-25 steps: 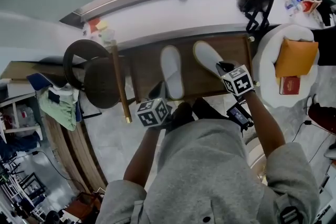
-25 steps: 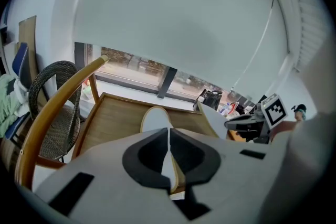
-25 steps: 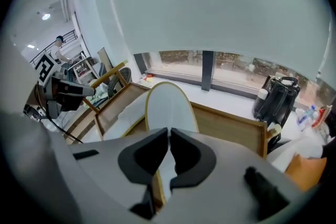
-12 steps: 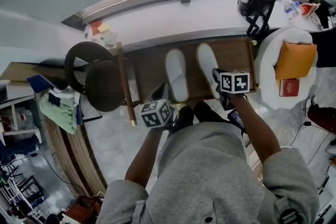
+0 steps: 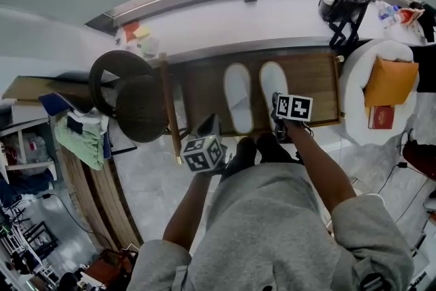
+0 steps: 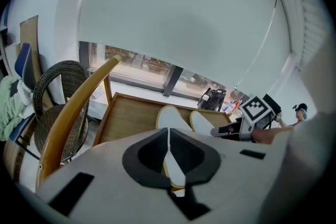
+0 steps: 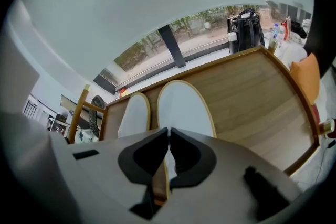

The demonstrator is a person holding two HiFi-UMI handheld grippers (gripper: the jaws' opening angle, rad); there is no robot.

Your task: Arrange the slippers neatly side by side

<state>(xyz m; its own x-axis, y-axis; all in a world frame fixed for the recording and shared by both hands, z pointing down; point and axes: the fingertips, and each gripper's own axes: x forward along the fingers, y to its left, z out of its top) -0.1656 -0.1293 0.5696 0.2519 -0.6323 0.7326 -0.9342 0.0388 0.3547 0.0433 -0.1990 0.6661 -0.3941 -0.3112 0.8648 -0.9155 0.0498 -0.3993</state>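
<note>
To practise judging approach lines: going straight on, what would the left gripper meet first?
Probably the left slipper, just beyond the shut fingers of the left gripper; depth unclear.

Right slipper (image 5: 272,82): heel end, at wooden tray (image 5: 204,88) near edge, covered by right gripper (image 7: 168,134) marker cube in head view; masked by jaw housing in right gripper view.
Left slipper (image 5: 238,104): heel masked by left gripper (image 6: 168,131) housing in left gripper view.
Tray near edge: partly behind person (image 5: 272,215).
Small coloured items (image 5: 138,34) beyond tray far-left corner: too small to identify.
</note>
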